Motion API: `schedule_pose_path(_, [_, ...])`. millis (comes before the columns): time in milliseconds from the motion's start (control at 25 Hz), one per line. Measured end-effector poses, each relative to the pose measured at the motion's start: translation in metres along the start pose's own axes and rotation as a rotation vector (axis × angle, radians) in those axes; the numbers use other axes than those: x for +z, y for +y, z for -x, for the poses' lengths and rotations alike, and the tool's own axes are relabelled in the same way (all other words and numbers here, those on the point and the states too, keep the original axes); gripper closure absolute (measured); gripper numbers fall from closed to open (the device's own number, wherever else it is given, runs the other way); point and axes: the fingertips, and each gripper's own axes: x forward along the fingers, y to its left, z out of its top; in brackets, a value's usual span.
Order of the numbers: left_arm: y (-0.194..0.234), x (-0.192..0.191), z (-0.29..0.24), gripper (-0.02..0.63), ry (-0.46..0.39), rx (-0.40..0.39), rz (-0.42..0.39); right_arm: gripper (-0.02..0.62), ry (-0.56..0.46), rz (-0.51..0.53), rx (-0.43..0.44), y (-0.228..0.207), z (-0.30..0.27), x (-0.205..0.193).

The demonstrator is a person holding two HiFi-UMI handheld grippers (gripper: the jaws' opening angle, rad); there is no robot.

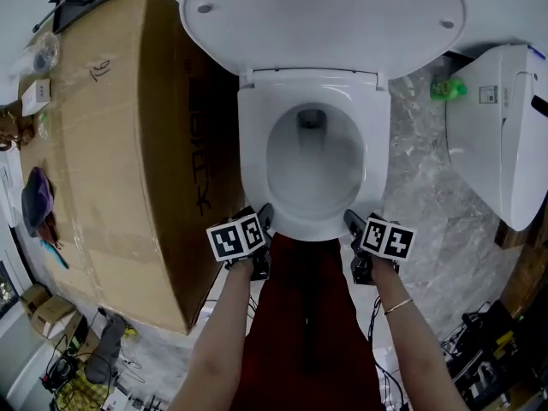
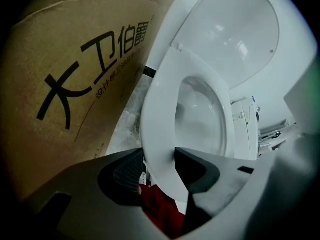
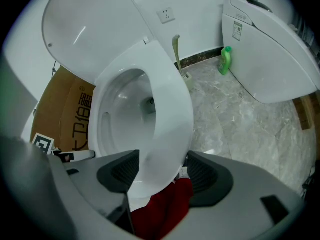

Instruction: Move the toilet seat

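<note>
The white toilet seat (image 1: 255, 144) lies flat on the bowl, and its lid (image 1: 325, 15) stands raised behind it. My left gripper (image 1: 264, 221) is at the seat's front left rim and my right gripper (image 1: 353, 223) at its front right. In the left gripper view the left gripper (image 2: 159, 161) straddles the seat (image 2: 160, 114), its jaws wide and the rim between the pads. The right gripper (image 3: 162, 166) straddles the seat (image 3: 170, 119) the same way. Neither pair of pads visibly presses on the rim.
A big cardboard box (image 1: 111, 144) stands close on the toilet's left. On the right are a second white toilet unit (image 1: 505, 127), a green bottle (image 1: 447, 87) and marble floor (image 1: 419, 195). Red clothing (image 1: 300, 315) hangs below the bowl's front. Cables and clutter lie at the bottom corners.
</note>
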Motion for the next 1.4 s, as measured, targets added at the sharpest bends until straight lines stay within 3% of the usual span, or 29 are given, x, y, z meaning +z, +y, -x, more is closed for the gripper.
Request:
schedule_pose_path(360, [-0.009, 0.002, 0.025, 0.417, -0.023, -0.014, -0.016, 0.305, -0.025, -0.023, 0.043, 0.012, 0.028, 0.000])
schedule_pose_path(640, [-0.026, 0.007, 0.061, 0.417, -0.013, -0.034, -0.040, 0.305, -0.082, -0.099, 0.094, 0.027, 0.067, 0.007])
schedule_pose_path(1120, [-0.059, 0.031, 0.131, 0.417, -0.093, -0.080, -0.029, 0.305, -0.177, -0.061, 0.130, 0.062, 0.143, 0.026])
schedule_pose_path(1400, [-0.079, 0.053, 0.162, 0.417, -0.124, -0.122, -0.009, 0.305, -0.250, -0.092, 0.183, 0.080, 0.179, 0.048])
